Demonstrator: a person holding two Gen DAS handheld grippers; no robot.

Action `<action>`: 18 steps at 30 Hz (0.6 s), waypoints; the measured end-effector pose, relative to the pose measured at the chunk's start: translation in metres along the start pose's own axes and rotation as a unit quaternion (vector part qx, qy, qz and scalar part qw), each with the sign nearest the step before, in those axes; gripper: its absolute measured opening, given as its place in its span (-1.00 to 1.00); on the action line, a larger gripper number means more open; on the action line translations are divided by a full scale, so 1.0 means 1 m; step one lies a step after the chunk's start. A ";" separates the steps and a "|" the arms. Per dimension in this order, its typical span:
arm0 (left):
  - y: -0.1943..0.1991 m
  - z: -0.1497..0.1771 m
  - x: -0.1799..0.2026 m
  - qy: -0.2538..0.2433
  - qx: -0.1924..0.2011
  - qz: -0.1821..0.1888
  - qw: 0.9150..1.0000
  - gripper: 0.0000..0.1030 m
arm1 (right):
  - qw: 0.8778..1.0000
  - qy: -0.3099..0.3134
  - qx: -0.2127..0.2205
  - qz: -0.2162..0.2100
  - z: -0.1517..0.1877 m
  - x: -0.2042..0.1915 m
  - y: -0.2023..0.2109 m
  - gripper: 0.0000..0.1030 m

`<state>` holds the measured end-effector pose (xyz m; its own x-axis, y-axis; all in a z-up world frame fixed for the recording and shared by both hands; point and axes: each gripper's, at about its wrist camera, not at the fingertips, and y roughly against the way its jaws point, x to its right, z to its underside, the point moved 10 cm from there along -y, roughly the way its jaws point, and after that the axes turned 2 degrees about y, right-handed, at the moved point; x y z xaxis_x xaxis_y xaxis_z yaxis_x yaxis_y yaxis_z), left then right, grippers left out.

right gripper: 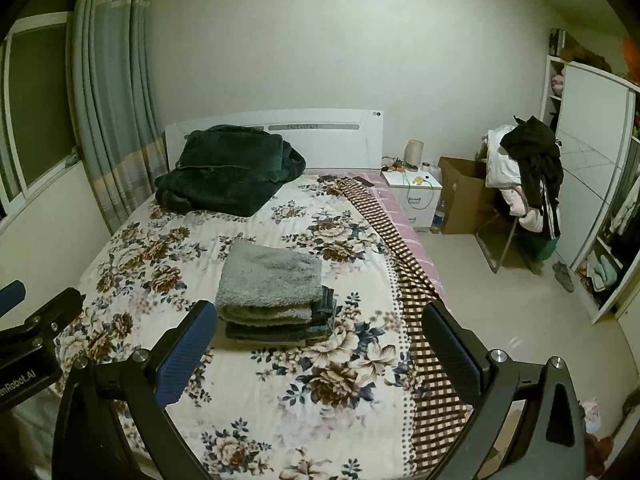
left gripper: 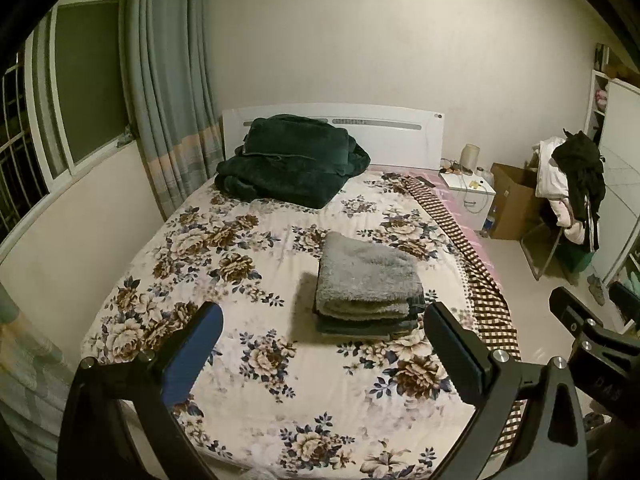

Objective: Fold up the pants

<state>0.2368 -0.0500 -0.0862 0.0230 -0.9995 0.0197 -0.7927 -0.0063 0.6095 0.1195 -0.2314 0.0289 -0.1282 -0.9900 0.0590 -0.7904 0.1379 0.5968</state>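
A folded stack of pants point(left gripper: 368, 284) lies on the floral bed cover point(left gripper: 224, 248): fluffy grey pants on top, dark jeans under them. The stack also shows in the right wrist view point(right gripper: 272, 288). My left gripper point(left gripper: 324, 352) is open and empty, held above the foot of the bed, short of the stack. My right gripper point(right gripper: 320, 348) is open and empty, held to the right of the left one, also short of the stack. The right gripper's body shows at the right edge of the left wrist view point(left gripper: 592, 332).
A dark green blanket point(left gripper: 288, 160) is heaped by the white headboard point(left gripper: 396, 136). A checked cloth point(left gripper: 476, 264) runs along the bed's right edge. A nightstand point(left gripper: 468, 192), cardboard box point(left gripper: 512, 200), clothes-laden chair point(left gripper: 568, 188) and wardrobe point(right gripper: 592, 184) stand at the right. Curtains point(left gripper: 168, 80) hang at the left.
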 end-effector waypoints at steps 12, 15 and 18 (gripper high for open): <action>-0.001 -0.005 -0.007 0.001 0.002 -0.001 1.000 0.99 | 1.000 -0.001 -0.002 -0.011 0.001 -0.002 -0.003 1.00; -0.002 -0.004 -0.007 -0.001 0.002 -0.003 1.000 0.99 | 1.000 -0.001 -0.004 -0.012 0.001 -0.003 -0.004 1.00; -0.001 -0.005 -0.006 -0.001 0.001 -0.002 1.000 0.99 | 1.000 -0.003 -0.005 -0.015 0.003 -0.004 -0.004 1.00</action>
<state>0.2407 -0.0435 -0.0834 0.0247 -0.9996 0.0147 -0.7937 -0.0106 0.6083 0.1213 -0.2284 0.0236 -0.1085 -0.9934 0.0369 -0.7881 0.1086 0.6058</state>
